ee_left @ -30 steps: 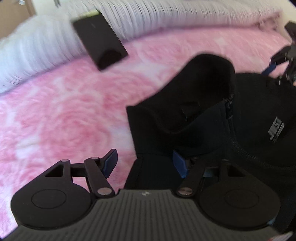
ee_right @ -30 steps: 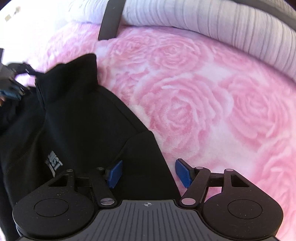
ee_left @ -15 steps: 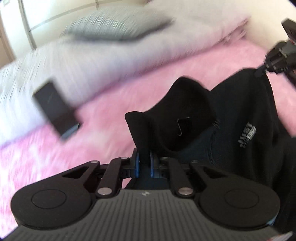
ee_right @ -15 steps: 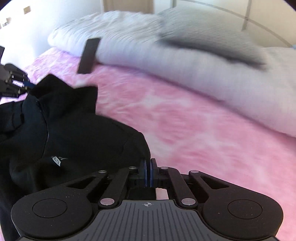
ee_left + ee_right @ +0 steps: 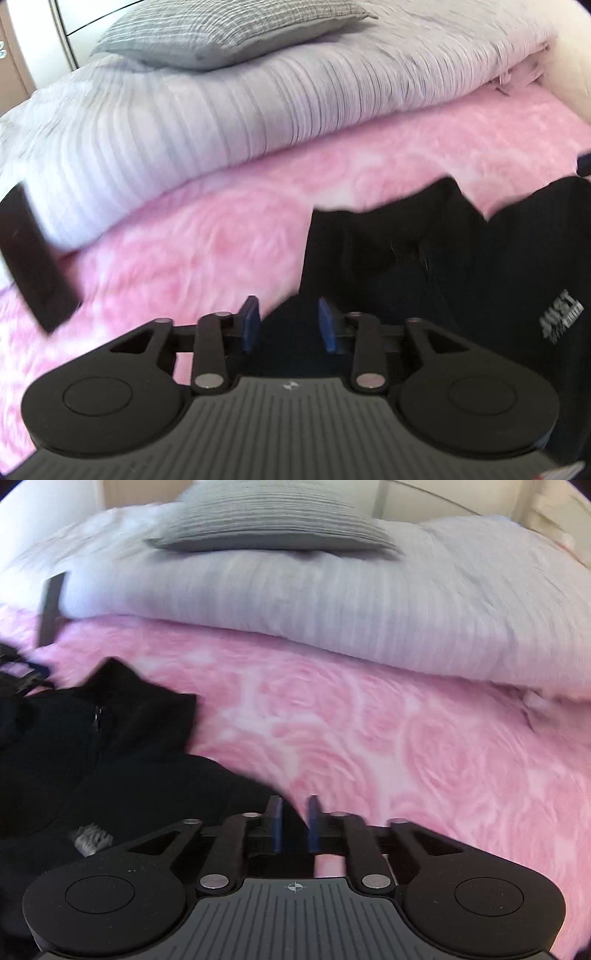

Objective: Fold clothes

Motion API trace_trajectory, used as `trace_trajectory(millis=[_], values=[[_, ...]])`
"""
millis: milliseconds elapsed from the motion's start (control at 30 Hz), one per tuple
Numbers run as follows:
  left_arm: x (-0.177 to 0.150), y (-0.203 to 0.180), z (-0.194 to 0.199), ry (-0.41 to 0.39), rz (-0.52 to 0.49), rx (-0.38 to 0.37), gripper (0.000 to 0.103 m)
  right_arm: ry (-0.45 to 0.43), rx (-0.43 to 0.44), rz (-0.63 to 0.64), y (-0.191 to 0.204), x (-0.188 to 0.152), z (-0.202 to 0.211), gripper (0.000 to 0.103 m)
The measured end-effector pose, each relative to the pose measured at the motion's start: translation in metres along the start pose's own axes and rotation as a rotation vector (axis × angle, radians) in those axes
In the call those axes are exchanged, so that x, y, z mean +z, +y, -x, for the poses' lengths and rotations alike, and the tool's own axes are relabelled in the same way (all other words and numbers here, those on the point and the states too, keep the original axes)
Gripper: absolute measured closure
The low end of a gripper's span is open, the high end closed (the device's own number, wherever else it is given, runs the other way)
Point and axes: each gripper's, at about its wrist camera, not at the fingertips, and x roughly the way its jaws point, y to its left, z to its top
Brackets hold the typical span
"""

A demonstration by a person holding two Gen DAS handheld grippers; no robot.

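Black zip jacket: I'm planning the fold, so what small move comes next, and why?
Probably draw both grippers back clear. The left gripper and right gripper both stand open over the black zip jacket's edge on the pink rose blanket, holding nothing.

Both wrist views low, facing pillows (image 5: 229,33), sharing jacket (image 5: 110,760)

Jacket (image 5: 461,280) on blanket (image 5: 221,236), before duvet (image 5: 221,110).

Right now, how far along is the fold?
Barely started. Done: the black jacket lies on the pink blanket, zipped, collar up. In hand: nothing; left gripper and right gripper are both open at its shoulder edges. Left: sleeves and body, no fold visible yet.
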Motion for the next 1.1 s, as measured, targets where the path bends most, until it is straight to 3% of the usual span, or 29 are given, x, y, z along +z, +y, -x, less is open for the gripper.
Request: trace_trajectory(millis=[67, 200, 367, 433, 633, 767, 800, 867, 900, 933, 1000, 1100], values=[[-0.025, -0.003, 0.024, -0.002, -0.027, -0.003, 0.065, -0.029, -0.011, -0.020, 0.003, -0.018, 0.009, 0.034], [-0.070, -0.041, 0.085, -0.001, -0.130, -0.101, 0.062, 0.063, 0.069, -0.153, 0.004, -0.078, 0.037, 0.034], [-0.125, -0.111, 0.147, -0.013, -0.346, -0.254, 0.058, 0.207, 0.161, -0.341, 0.043, -0.161, 0.069, 0.034], [-0.143, -0.135, 0.162, -0.006, -0.411, -0.303, 0.058, 0.238, 0.191, -0.359, 0.057, -0.179, 0.077, 0.034], [-0.167, -0.165, 0.166, -0.069, -0.611, -0.252, 0.052, 0.313, 0.257, -0.358, 0.095, -0.223, 0.100, 0.034], [-0.155, -0.167, 0.134, -0.008, -0.718, -0.361, 0.046, 0.339, 0.257, -0.335, 0.108, -0.241, 0.116, 0.034], [-0.155, -0.169, 0.127, 0.019, -0.759, -0.389, 0.048, 0.341, 0.252, -0.329, 0.108, -0.243, 0.120, 0.034], [-0.157, -0.172, 0.117, 0.072, -0.823, -0.431, 0.064, 0.345, 0.250, -0.336, 0.109, -0.250, 0.127, 0.034], [-0.156, -0.171, 0.117, 0.089, -0.832, -0.438, 0.090, 0.347, 0.250, -0.342, 0.109, -0.253, 0.130, 0.034], [-0.155, -0.166, 0.127, 0.092, -0.820, -0.449, 0.100, 0.349, 0.250, -0.348, 0.109, -0.257, 0.133, 0.034], [-0.157, -0.152, 0.155, 0.091, -0.781, -0.467, 0.101, 0.353, 0.255, -0.336, 0.110, -0.263, 0.137, 0.034], [-0.177, -0.123, 0.213, 0.117, -0.748, -0.419, 0.101, 0.332, 0.258, -0.296, 0.113, -0.266, 0.137, 0.034]])
